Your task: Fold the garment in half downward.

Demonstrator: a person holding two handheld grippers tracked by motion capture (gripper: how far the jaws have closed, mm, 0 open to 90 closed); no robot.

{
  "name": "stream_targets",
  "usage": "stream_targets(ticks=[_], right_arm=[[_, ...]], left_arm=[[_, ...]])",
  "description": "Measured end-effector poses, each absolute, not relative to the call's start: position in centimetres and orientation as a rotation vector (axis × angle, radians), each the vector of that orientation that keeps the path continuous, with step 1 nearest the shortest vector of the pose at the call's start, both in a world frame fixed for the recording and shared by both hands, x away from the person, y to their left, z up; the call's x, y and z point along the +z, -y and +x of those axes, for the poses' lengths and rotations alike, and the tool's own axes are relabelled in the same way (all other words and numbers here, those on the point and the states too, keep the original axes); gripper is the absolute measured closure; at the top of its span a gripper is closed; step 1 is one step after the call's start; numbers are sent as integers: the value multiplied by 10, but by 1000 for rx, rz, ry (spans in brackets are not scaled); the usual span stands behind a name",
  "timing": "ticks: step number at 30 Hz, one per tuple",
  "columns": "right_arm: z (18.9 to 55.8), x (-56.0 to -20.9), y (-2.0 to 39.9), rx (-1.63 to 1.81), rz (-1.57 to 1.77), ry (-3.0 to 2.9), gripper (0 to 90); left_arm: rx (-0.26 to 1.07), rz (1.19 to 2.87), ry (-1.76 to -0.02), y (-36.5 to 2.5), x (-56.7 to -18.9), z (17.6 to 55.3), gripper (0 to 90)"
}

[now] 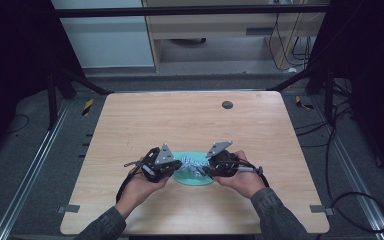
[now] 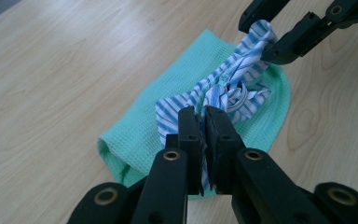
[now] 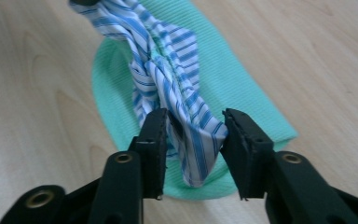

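Both grippers work a striped cloth (image 2: 223, 91) that lies bunched on top of a green towel (image 2: 168, 112) near the front middle of the table (image 1: 190, 120). The left gripper (image 2: 204, 122) has its jaws pressed together on one end of the cloth. The right gripper (image 3: 193, 133) has its jaws apart, the other end of the cloth hanging between them with a gap on either side, so it is not pinched there. The step in hand looks like getting a grip on both ends so the cloth can be lifted or spread. Next, the right jaws probably need to close on the striped fabric alone, above the towel, before any pull. The towel underneath is the main nuisance: a low bite could catch it too. A dark round spot (image 1: 227, 104) sits well apart, at the far side.
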State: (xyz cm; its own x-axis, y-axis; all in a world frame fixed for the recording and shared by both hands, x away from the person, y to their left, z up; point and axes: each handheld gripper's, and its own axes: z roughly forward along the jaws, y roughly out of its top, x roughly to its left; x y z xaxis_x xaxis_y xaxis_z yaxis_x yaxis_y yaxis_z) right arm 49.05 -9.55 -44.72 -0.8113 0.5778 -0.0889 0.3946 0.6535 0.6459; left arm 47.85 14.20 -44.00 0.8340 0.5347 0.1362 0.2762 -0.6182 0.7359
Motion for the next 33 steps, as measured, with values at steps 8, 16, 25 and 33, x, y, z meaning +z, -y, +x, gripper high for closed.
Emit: stream_targets(ticks=[8, 16, 25, 33], right_arm=[[480, -452, 94, 893, 732, -2610, 812], [468, -457, 88, 864, 670, -2627, 845], [459, -467, 86, 843, 631, -2644, 853], [453, -473, 85, 807, 593, -2670, 856]], left_arm=[[422, 2276, -575, -146, -449, 470, 856], [409, 2301, -569, -151, -463, 463, 859], [397, 2319, -569, -153, -477, 456, 865], [368, 2324, -568, -154, -483, 451, 868]])
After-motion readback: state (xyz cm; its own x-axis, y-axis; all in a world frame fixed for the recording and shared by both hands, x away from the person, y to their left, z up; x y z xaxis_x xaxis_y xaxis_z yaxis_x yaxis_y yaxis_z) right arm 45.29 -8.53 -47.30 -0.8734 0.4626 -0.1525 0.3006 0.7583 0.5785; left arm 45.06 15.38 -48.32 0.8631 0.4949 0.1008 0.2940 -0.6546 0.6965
